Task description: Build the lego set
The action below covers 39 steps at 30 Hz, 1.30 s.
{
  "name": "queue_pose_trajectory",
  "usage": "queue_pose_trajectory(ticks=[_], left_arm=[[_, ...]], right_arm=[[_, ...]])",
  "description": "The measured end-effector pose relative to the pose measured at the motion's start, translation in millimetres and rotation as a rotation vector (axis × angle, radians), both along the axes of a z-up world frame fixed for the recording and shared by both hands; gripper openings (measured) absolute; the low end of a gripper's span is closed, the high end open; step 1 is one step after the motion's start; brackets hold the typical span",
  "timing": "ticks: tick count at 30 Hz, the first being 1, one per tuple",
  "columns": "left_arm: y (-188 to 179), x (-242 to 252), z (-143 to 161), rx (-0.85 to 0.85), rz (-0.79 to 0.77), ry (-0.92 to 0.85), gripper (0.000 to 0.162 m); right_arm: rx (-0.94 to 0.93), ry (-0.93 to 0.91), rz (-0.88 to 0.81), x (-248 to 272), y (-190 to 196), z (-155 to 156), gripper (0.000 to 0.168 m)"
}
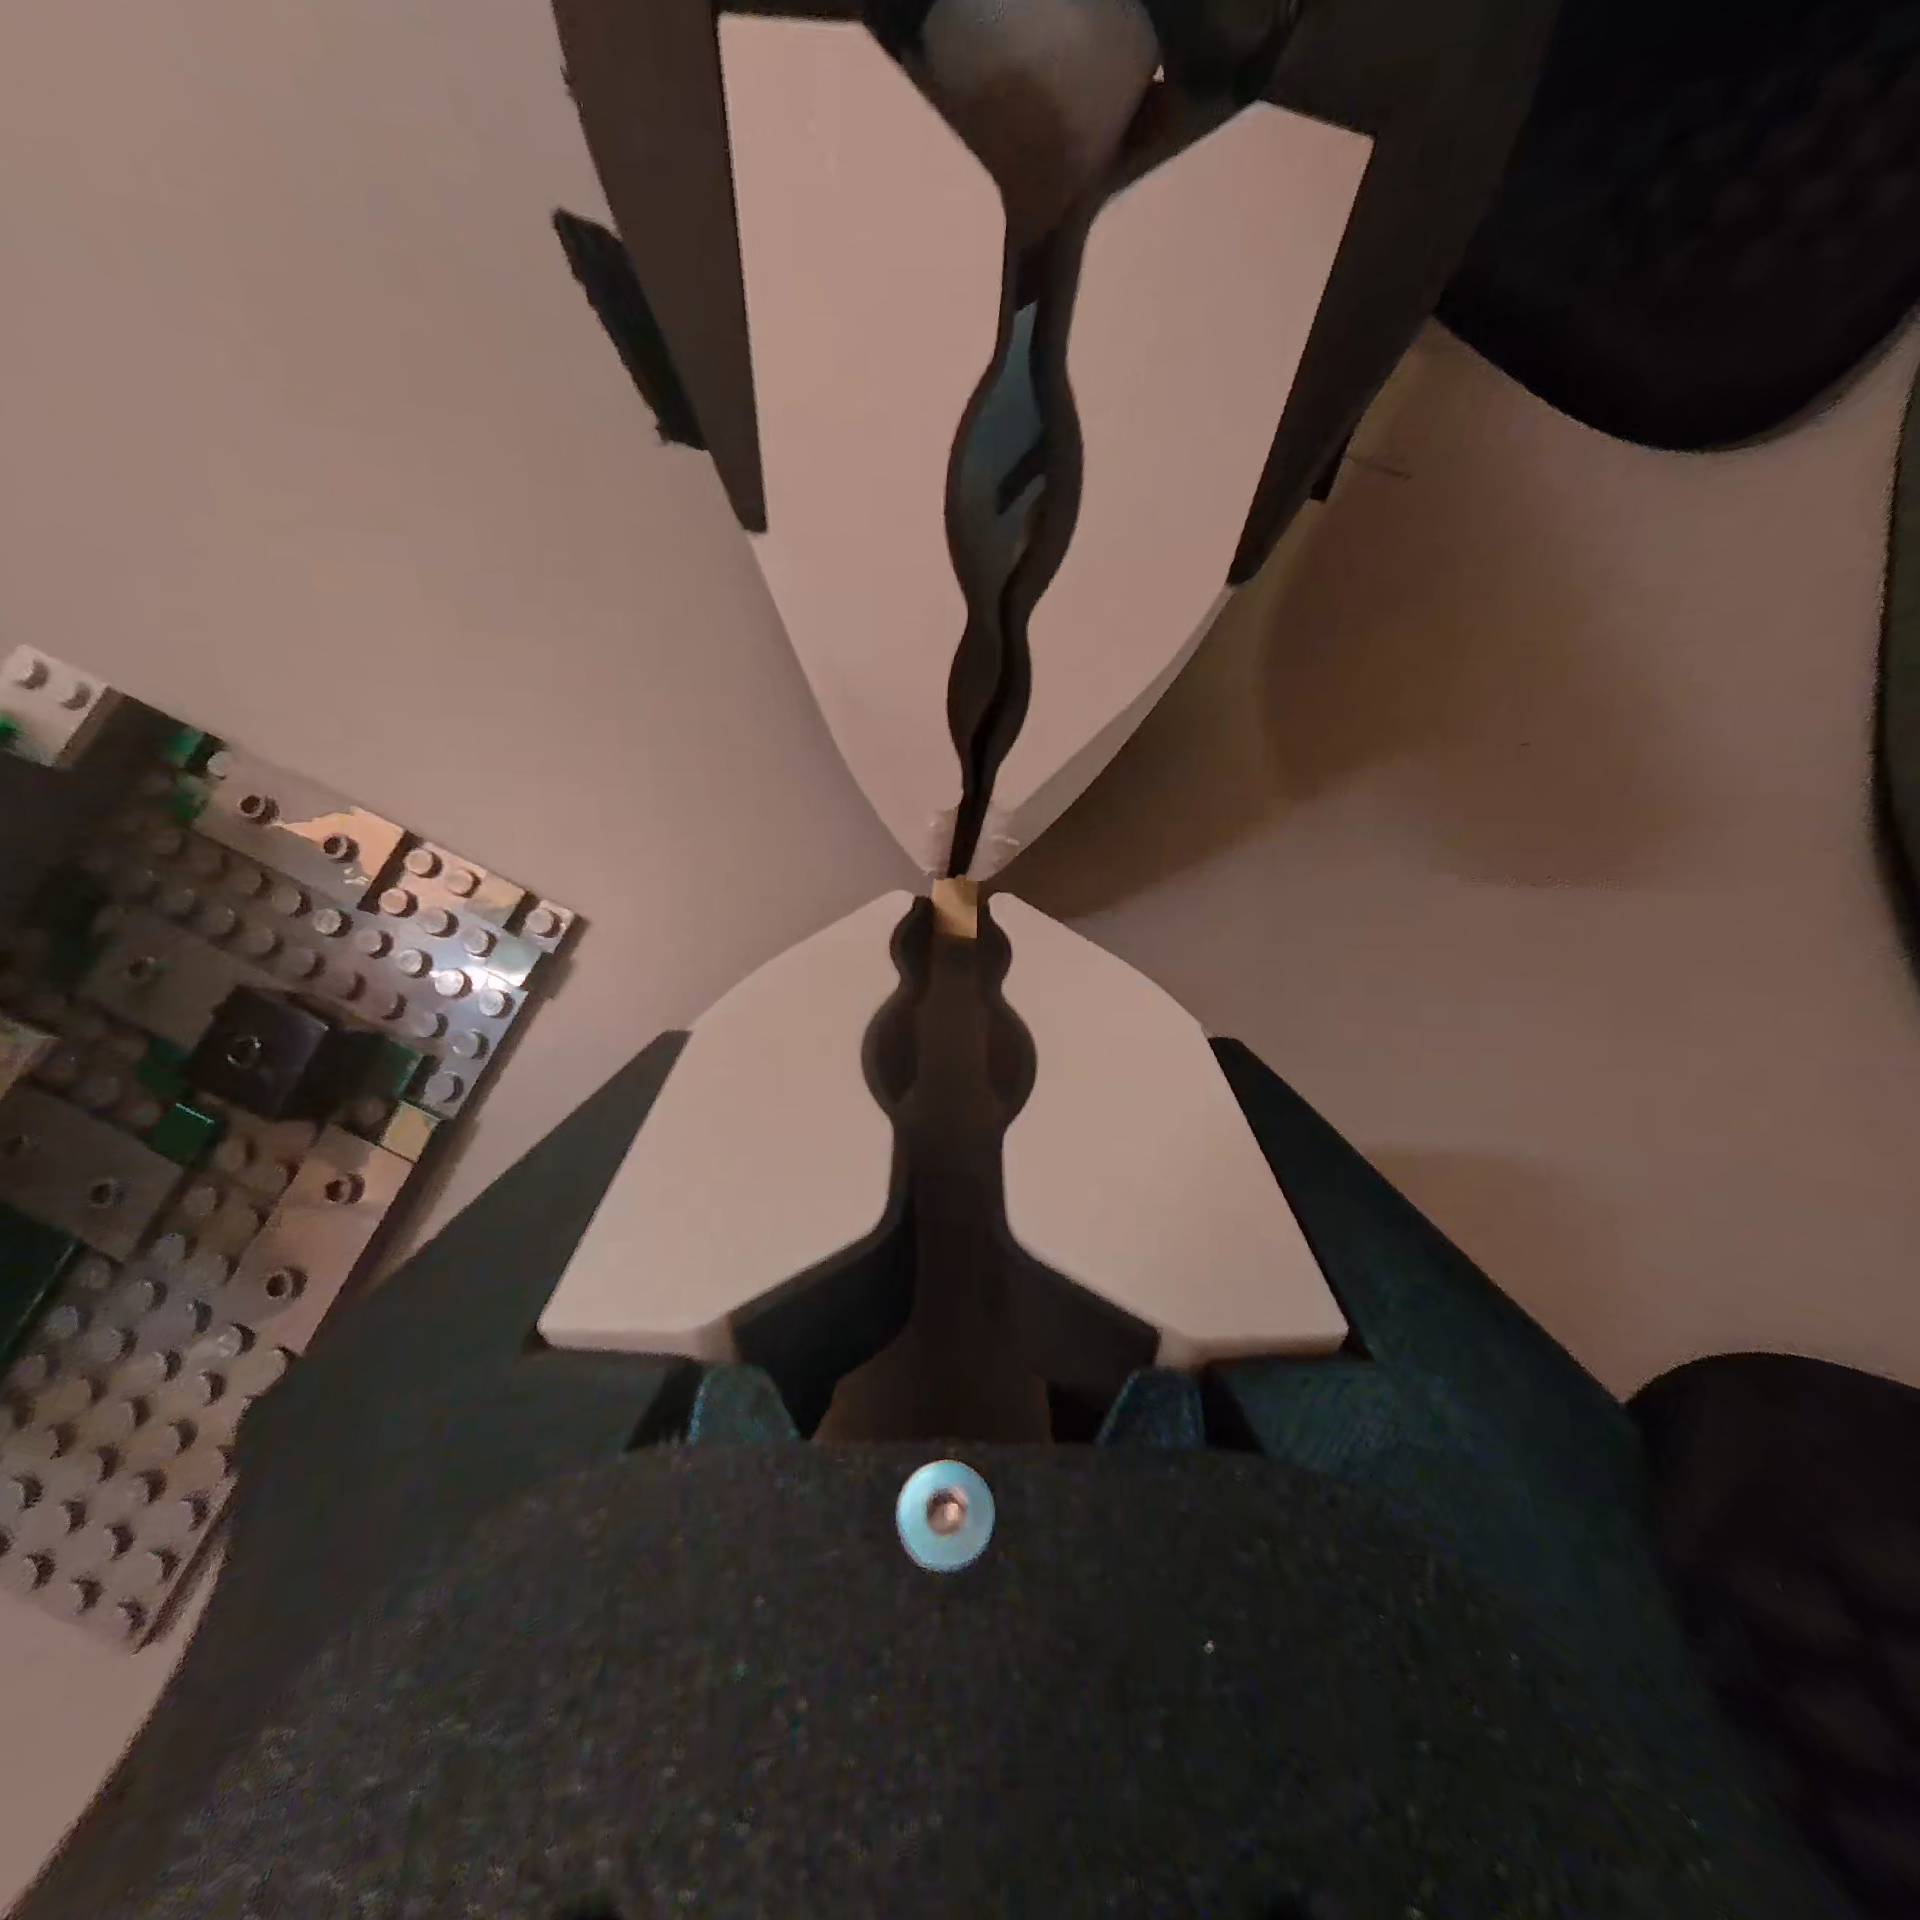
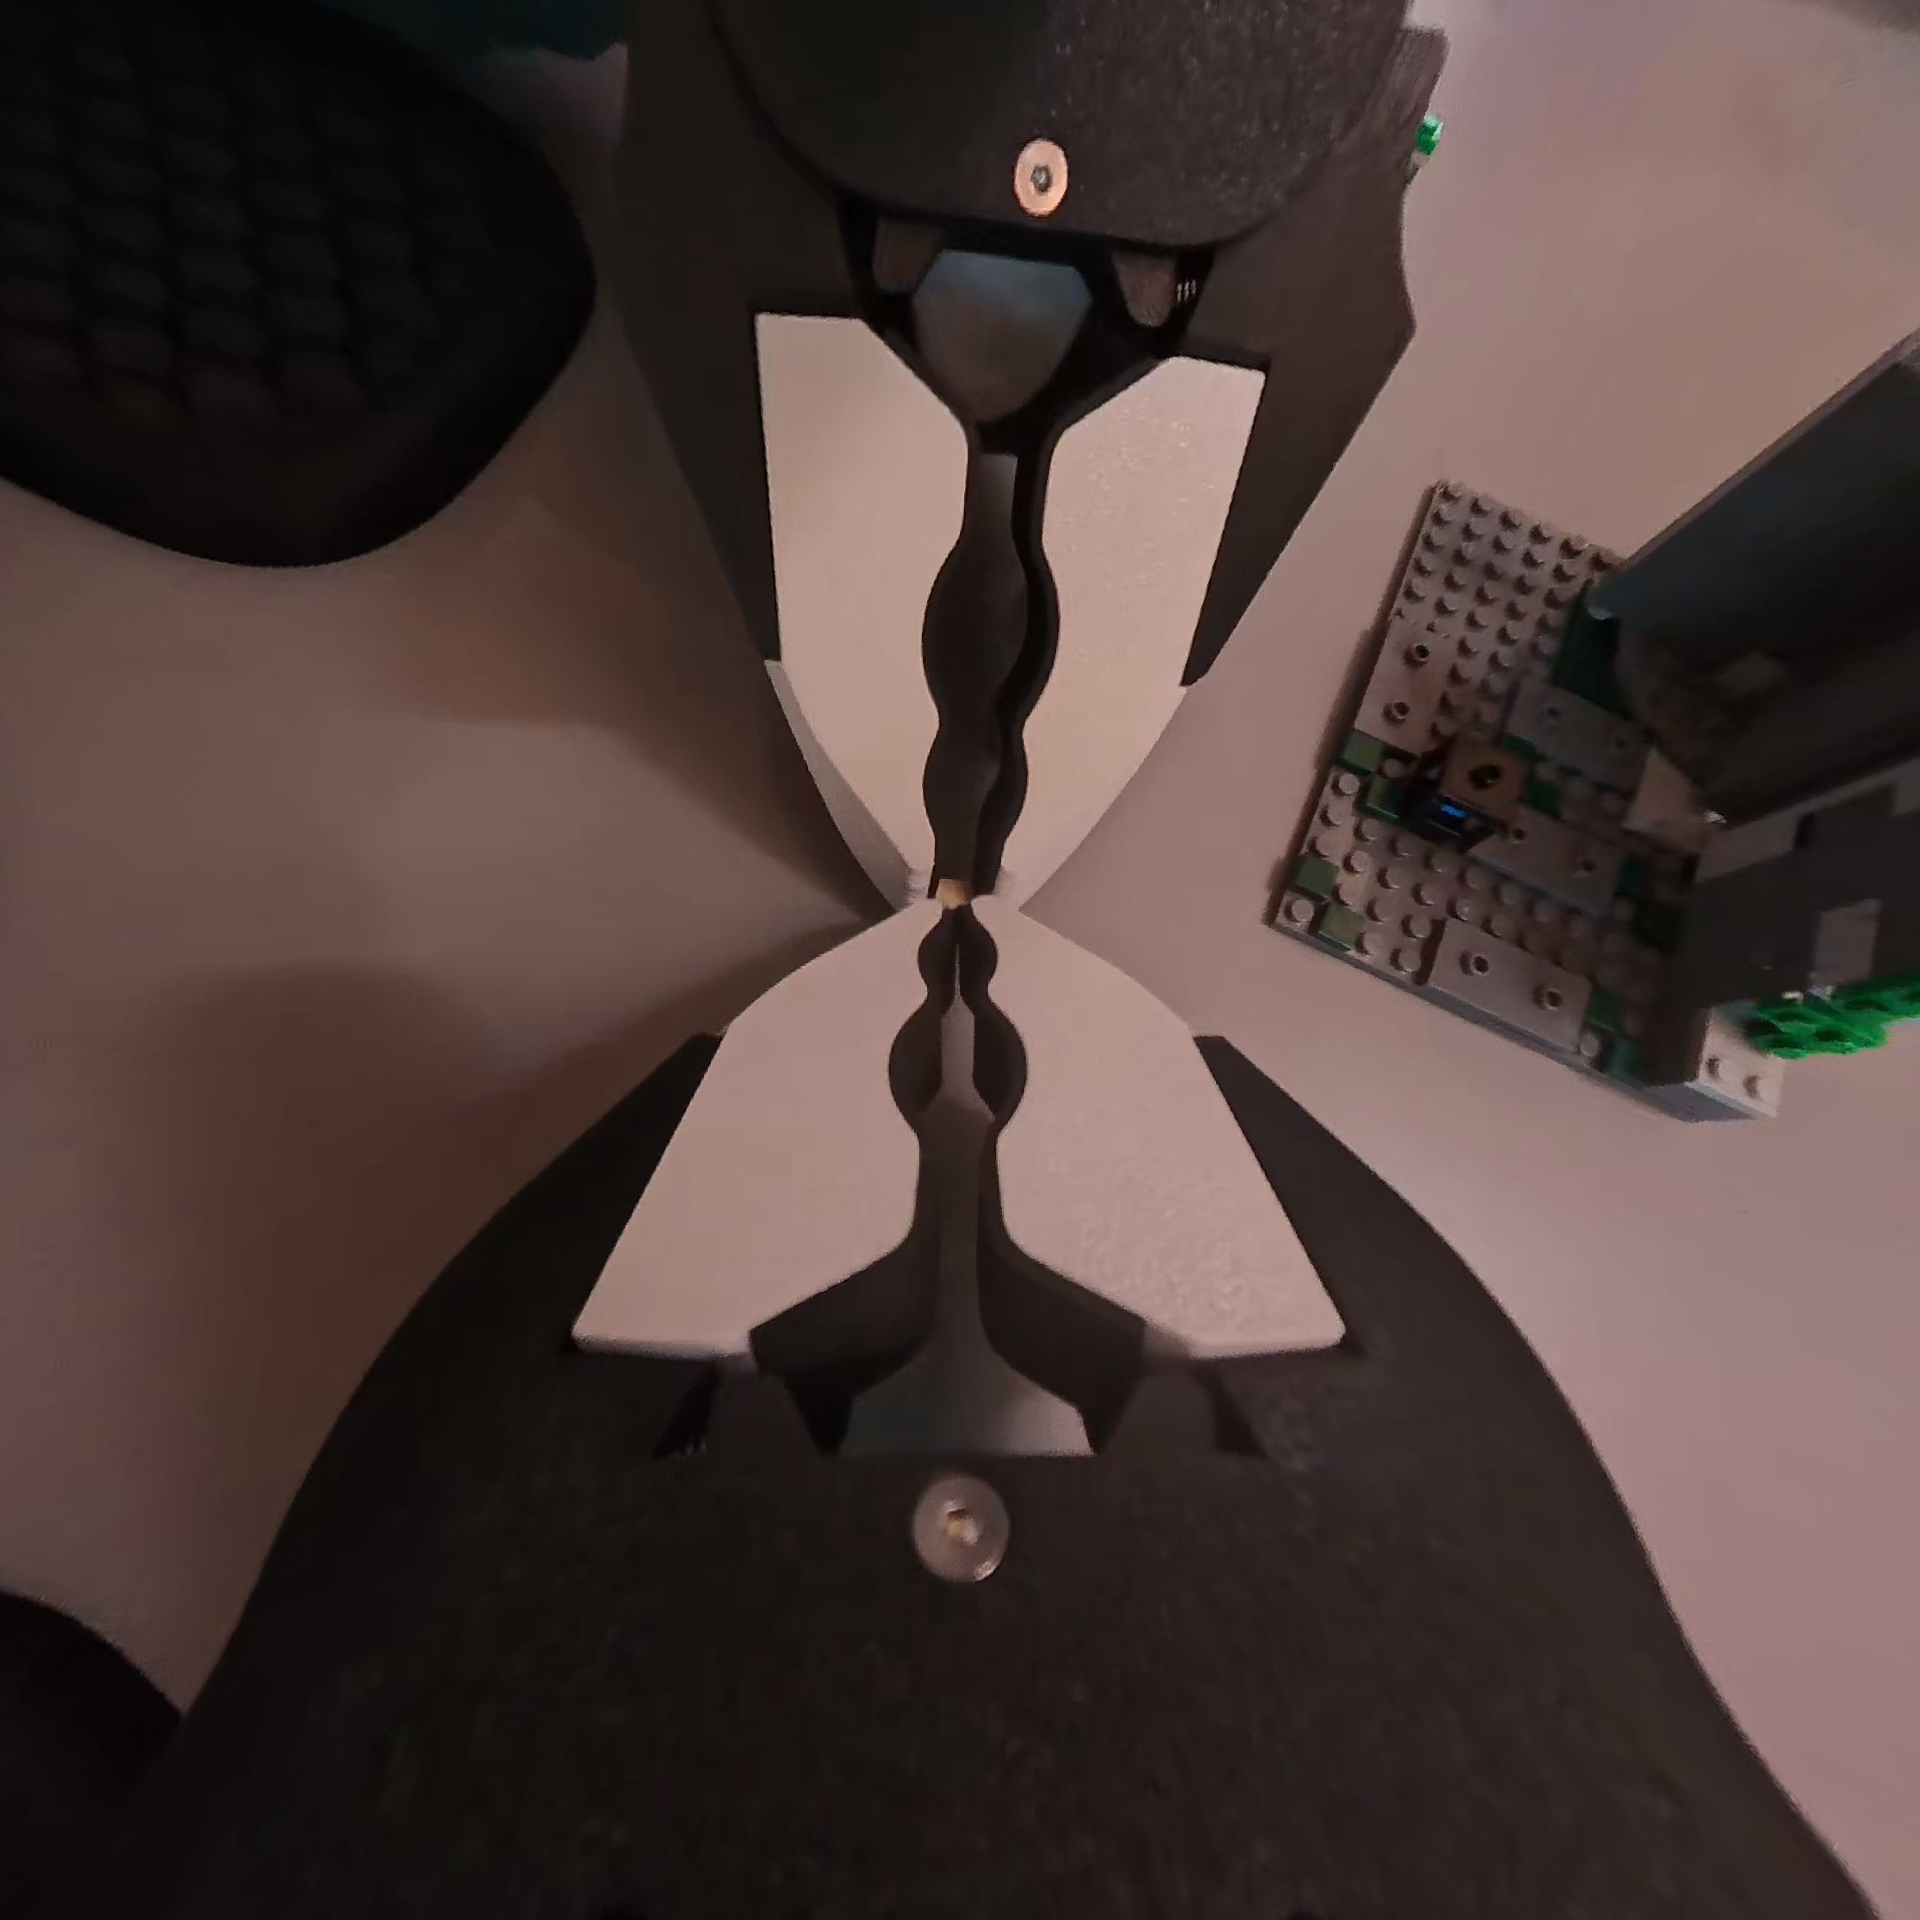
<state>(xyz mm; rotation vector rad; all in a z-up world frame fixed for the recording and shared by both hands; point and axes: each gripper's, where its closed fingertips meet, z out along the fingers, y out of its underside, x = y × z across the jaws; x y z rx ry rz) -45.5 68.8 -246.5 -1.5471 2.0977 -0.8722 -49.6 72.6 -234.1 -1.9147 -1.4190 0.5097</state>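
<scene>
Black textured housing with a silver screw fills the bottom of each wrist view, and from it two white, curved fingers with wavy black inner pads reach forward. The left gripper [image 1: 957,914] and the right gripper [image 2: 951,902] are met tip to tip over a pale matte tabletop [image 1: 312,364], and a small tan Lego piece [image 1: 957,921] is pinched between them. In the left wrist view the piece is seen lodged between the left gripper's own fingertips, which are closed on it. In the right wrist view the same tan piece [image 2: 950,889] appears closer to the far gripper's tips, and the right gripper's pads are drawn nearly together; whether they actually bear on the piece or only touch its end cannot be told. The arrangement is judged to be a hand-over or a re-seating of the piece, so that it can be held squarely before being pressed onto the model.

That model, a grey studded Lego baseplate build with green and dark bricks [image 1: 260,1091], lies on the table well apart from the grippers, to the left in the left view and to the right [image 2: 1507,831] in the right view. It is cut off by the frame edge in both. A dark upright structure [image 2: 1745,623] is raised on its far side, but its form is blurred. A black mesh-textured object [image 2: 239,281] is only partly shown.
</scene>
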Motion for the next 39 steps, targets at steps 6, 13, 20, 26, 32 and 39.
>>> queue_pose_trajectory(ticks=[6,13,20,26,32,39], left_arm=[[-0.6,-0.7,-2.3,0.042,-0.027,0.014,0.008],[6.5,-9.3,-0.5,0.068,0.008,0.017,0.019],[15.9,-23.6,25.9,0.064,0.17,-0.107,0.013],[33.7,-46.8,77.2,0.059,0.416,-0.37,0.004],[61.0,-109.3,137.4,0.192,0.723,-0.576,0.0],[118.6,-275.8,195.7,0.406,1.194,-0.472,0.0]], right_arm=[[-0.033,-0.101,-0.025,1.4,2.3,-13.3,0.0],[-0.027,-0.143,-0.036,0.5,3.1,-14.8,0.0],[0.044,0.042,-0.073,-4.1,9.3,9.9,0.001],[0.139,0.256,-0.258,5.5,36.1,44.2,0.017],[0.215,0.29,-0.337,16.1,46.0,53.5,0.016],[0.261,0.304,-0.384,21.7,49.9,60.9,0.0]])
